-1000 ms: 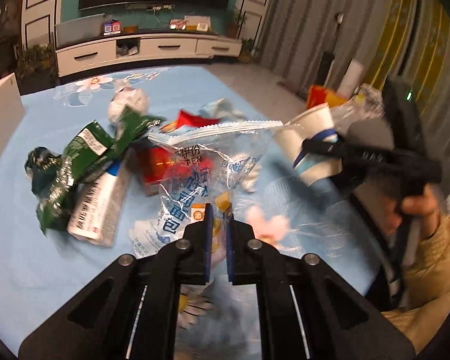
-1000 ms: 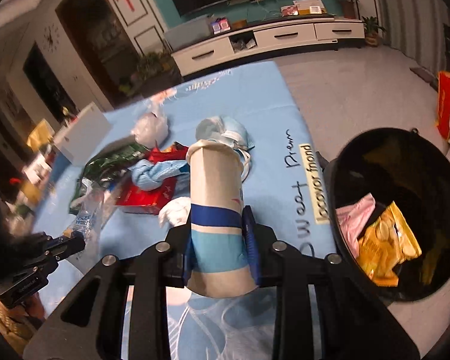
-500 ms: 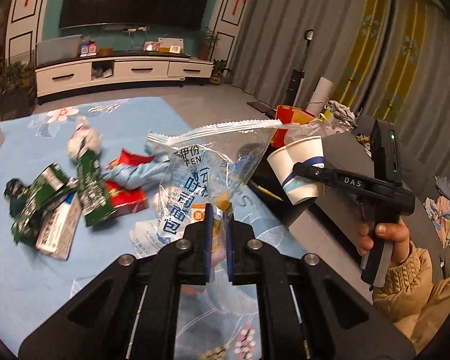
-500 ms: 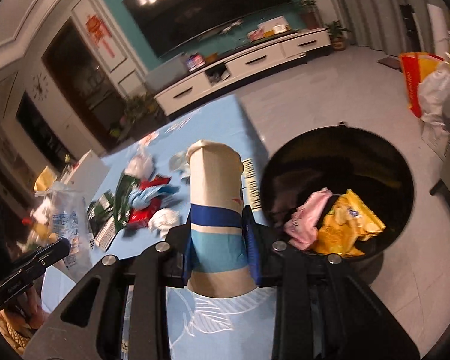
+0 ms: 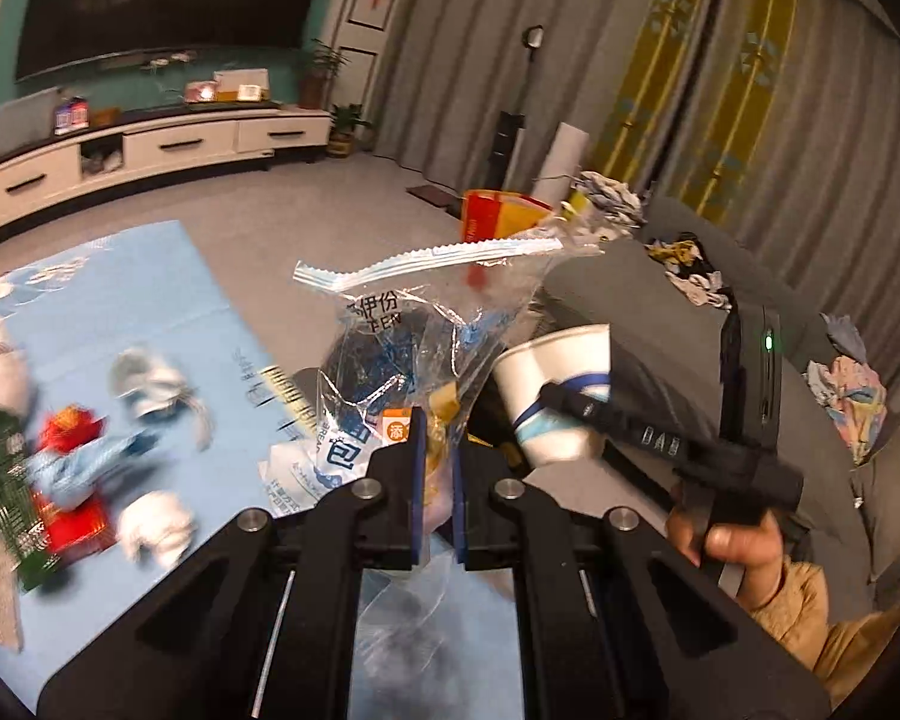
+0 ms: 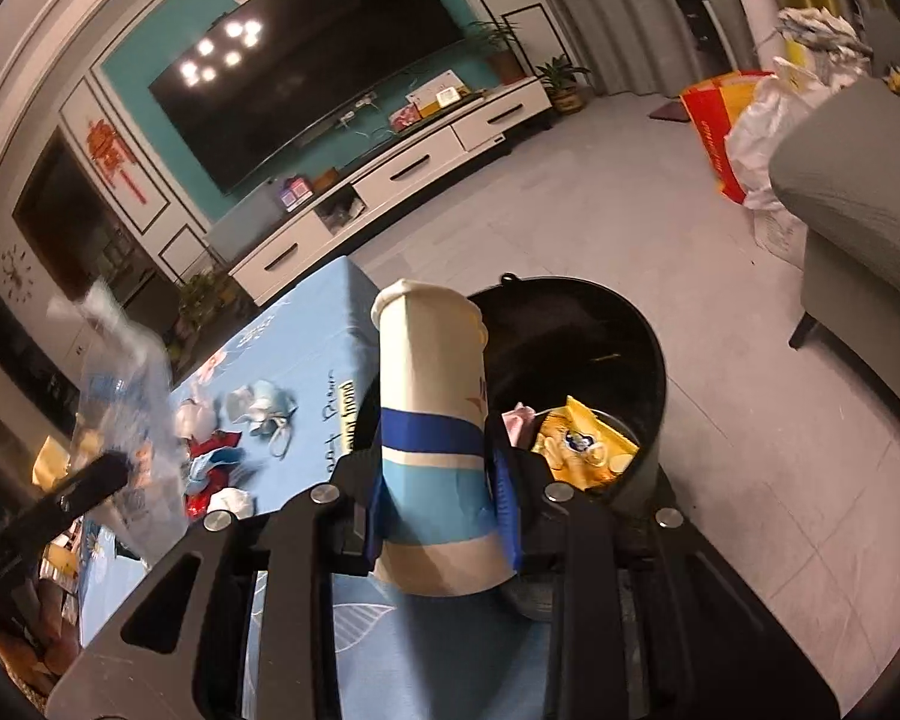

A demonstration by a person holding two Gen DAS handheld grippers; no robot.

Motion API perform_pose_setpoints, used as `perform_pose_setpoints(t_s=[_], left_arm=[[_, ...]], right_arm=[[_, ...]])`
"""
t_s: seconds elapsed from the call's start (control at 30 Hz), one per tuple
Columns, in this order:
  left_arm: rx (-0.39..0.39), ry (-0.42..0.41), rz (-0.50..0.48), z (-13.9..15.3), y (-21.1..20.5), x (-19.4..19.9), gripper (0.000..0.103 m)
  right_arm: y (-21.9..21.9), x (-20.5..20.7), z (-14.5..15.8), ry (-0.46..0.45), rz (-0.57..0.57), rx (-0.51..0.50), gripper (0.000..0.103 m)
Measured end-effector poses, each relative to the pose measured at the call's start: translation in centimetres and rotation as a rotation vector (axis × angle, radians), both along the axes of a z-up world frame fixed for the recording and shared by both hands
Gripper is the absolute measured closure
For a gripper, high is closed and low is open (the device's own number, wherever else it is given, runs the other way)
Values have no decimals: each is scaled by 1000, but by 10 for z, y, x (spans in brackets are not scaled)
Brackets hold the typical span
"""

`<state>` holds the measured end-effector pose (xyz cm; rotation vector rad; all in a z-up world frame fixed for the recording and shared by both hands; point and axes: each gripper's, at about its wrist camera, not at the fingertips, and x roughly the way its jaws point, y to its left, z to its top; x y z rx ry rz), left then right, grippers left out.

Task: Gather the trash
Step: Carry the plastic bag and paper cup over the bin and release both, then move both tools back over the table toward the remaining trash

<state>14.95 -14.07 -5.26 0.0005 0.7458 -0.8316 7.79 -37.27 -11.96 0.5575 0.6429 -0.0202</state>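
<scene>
Left gripper [image 5: 433,468] pinching clear bag [image 5: 414,354], right gripper [image 6: 441,480] gripping paper cup [image 6: 432,420] (above bin [image 6: 648,360])

The black bin [image 6: 570,360] gapes open just right of the table [image 6: 306,348]. Wrappers [image 6: 582,450] lie low inside. A grey sofa [image 6: 858,192] stands far right, bare floor between.

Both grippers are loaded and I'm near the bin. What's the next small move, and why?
Probably carry the right gripper a little further forward, then open its jaws. They are shut on the paper cup, which is lifted off the table with the black bin just beyond it. The bin is open, already holding a yellow wrapper. The left gripper can follow with its clear plastic bag.
</scene>
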Motion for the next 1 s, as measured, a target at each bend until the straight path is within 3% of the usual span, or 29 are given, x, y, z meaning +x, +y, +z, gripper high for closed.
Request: perform_pose_setpoints(t_s=[0.33, 0.4, 0.47, 0.53, 0.57, 0.6, 1.0], left_arm=[[40, 72, -49, -40, -76, 37, 94], [49, 85, -41, -48, -84, 45, 89], [44, 107, -29, -55, -88, 55, 62], [39, 125, -22, -60, -87, 61, 50], [40, 127, -17, -61, -87, 62, 50], [40, 127, -12, -61, -86, 63, 50], [42, 121, 44, -61, -24, 27, 27]], right_arm=[[-17, 13, -16, 32, -25, -5, 73], [-19, 18, -18, 36, -31, -9, 72], [-22, 26, -23, 45, -39, -3, 71], [-24, 32, -26, 49, -46, 4, 59], [-26, 33, -28, 56, -57, 9, 48], [-27, 34, -30, 61, -64, 21, 44], [-30, 14, -26, 93, -83, 63, 41]])
